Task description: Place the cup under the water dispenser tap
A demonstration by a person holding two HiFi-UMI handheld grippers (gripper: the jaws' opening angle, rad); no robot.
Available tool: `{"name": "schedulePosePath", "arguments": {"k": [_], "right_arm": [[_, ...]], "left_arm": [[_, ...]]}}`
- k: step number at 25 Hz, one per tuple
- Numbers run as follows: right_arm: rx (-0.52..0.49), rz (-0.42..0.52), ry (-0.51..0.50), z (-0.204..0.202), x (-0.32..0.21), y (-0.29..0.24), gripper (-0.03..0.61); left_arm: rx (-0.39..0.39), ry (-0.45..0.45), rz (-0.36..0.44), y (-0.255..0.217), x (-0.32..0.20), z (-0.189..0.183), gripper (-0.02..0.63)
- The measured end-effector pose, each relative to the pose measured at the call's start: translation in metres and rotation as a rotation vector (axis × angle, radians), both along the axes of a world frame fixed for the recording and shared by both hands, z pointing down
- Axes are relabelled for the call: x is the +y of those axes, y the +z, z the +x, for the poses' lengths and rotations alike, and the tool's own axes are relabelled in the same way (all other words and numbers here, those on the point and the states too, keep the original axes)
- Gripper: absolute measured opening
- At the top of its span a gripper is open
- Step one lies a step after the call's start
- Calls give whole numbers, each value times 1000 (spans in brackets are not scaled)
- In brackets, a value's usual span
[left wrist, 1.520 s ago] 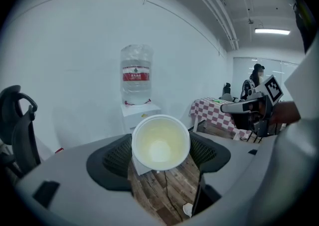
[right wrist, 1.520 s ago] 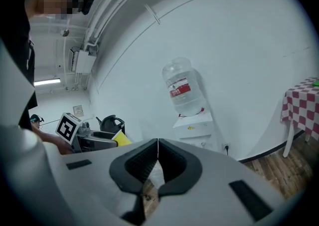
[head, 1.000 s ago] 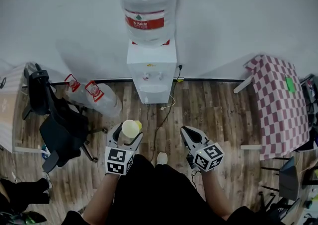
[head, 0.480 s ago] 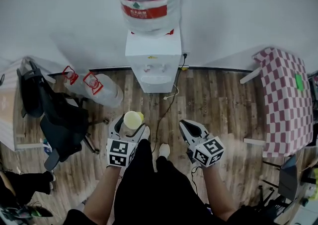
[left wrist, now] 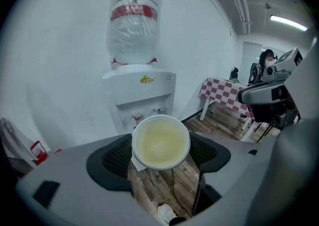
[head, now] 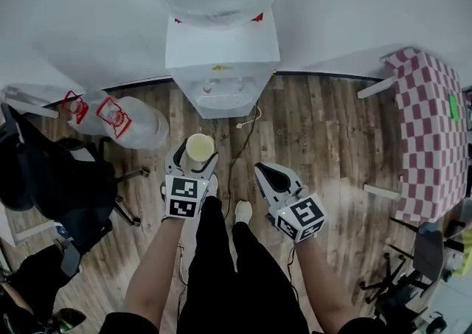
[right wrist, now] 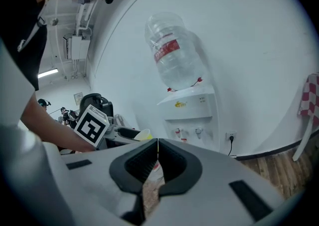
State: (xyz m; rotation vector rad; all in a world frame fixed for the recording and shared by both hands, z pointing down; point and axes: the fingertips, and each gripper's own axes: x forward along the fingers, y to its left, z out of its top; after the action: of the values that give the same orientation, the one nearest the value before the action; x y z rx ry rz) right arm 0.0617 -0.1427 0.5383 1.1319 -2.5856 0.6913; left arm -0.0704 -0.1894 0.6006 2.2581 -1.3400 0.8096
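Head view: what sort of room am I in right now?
Likely an office or workroom: a floor-standing water dispenser, a spare water bottle lying on the wood floor, and a black office chair.

Your left gripper (head: 198, 157) reaches forward from a bare forearm (head: 153, 270), fingers (left wrist: 112, 157) clamped on both sides of an upright cup (head: 200, 145). Your right gripper (head: 265, 174) is beside it, apart and angled inward, with its fingers (right wrist: 134, 165) pressed together on nothing.
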Motion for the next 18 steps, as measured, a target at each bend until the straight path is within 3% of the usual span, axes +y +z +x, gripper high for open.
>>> {"name": "schedulePosePath", "arguments": {"k": [10,18], "right_arm": [[25,-25,49,-17,-56,78,21],[41,-54,67,-17,-69,126,21]], "left_arm": [[-39,44,-59,120,-80,-1,370],[-83,60,-73,192,-125,-4,370]]}}
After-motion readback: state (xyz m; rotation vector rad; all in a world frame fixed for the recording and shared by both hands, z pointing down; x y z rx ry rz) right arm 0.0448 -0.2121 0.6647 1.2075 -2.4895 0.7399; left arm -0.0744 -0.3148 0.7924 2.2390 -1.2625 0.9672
